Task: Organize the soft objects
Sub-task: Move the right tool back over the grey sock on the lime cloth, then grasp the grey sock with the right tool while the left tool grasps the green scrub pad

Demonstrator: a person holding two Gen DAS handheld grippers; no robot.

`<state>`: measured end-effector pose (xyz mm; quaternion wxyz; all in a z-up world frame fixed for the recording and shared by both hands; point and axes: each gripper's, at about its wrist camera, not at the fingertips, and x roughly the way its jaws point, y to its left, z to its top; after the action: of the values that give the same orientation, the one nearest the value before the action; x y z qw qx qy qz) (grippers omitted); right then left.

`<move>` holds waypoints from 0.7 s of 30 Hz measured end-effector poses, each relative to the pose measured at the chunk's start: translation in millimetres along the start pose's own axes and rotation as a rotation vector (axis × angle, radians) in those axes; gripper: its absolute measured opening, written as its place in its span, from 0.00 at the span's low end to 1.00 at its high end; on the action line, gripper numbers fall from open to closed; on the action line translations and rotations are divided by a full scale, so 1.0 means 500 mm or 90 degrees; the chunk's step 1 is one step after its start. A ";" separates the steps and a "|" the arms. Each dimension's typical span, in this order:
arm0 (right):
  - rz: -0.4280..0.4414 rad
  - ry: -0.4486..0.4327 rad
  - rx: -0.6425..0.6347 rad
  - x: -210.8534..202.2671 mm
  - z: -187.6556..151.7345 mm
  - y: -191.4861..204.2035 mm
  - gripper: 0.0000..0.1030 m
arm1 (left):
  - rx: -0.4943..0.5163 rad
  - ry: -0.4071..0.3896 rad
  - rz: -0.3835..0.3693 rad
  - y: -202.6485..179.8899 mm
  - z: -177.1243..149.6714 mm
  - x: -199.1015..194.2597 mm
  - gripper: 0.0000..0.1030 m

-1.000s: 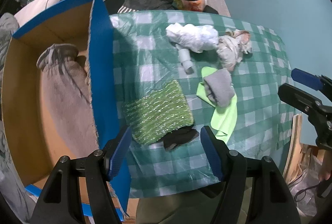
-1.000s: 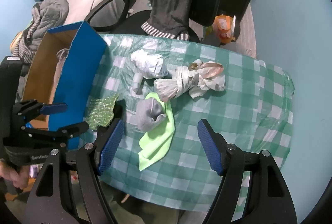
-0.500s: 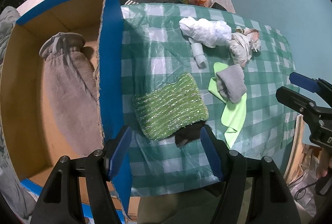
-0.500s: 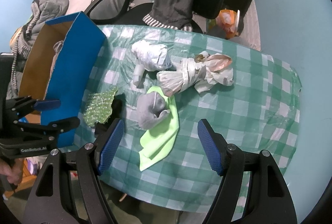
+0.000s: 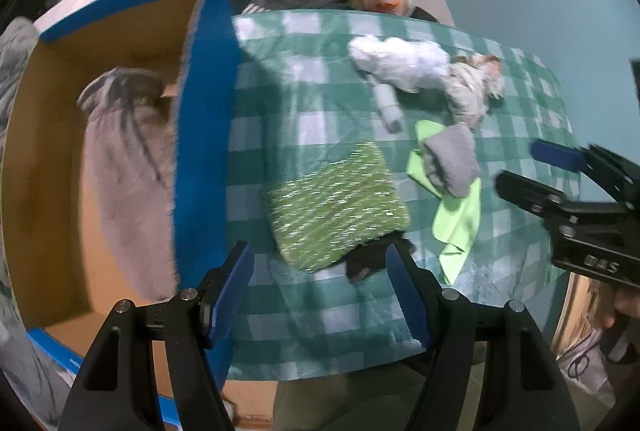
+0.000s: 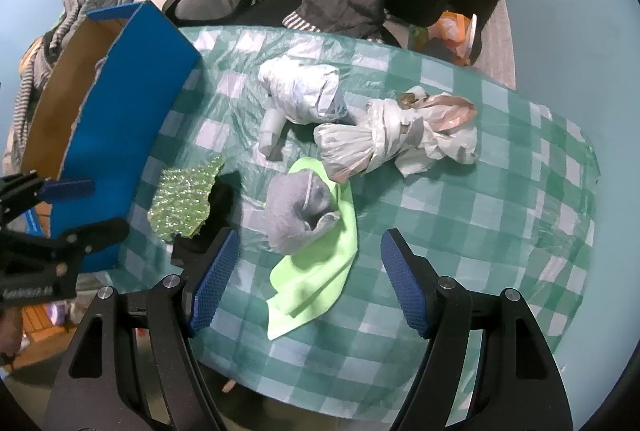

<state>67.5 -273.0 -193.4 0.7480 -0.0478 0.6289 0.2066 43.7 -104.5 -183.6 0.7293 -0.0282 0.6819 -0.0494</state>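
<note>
Both tongs are hanging wide open with nothing between their pads. Over the last second the left gripper (image 5: 320, 291) has been drifting toward the green knitted piece (image 5: 336, 207), which is now sitting larger in its view, just beyond the fingertips at about 12 o'clock, with a small black cloth (image 5: 370, 257) poking out from under its near edge at 1 o'clock. The blue-walled cardboard box (image 5: 202, 135) is filling the 9 to 11 o'clock side, and a grey plush bundle (image 5: 124, 167) is already lying inside it. That closing-in suggests the knitted piece is the next thing to be grasped and moved into the box beside it.

The right gripper (image 6: 308, 277) is likewise hovering lower over the checked table (image 6: 500, 251), its fingers framing the grey rolled sock (image 6: 298, 209) that is resting on the lime-green cloth (image 6: 316, 271) at 12 o'clock. Farther off, at 12 to 1 o'clock, the white wrapped bundle (image 6: 304, 93) and the crumpled plastic-bag bundle (image 6: 396, 135) are lying untouched, with a small white tube (image 6: 270, 135) beside them.

Most of the soft things are still out on the table, so the sorting looks to be at an early stage.
</note>
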 end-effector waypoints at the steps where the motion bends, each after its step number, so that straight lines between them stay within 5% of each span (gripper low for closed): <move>1: 0.000 0.001 -0.002 0.004 0.001 0.001 0.71 | 0.008 0.001 0.000 -0.008 0.001 0.002 0.68; 8: 0.002 0.011 -0.010 0.035 0.007 0.002 0.71 | 0.056 0.024 0.004 -0.047 0.009 0.048 0.68; 21: -0.001 0.025 -0.027 0.073 0.013 0.007 0.71 | 0.047 0.056 0.007 -0.045 0.024 0.108 0.68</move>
<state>76.6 -258.5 -226.2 0.7343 -0.0683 0.6389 0.2187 58.7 -133.2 -233.9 0.6996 0.0047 0.7110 -0.0713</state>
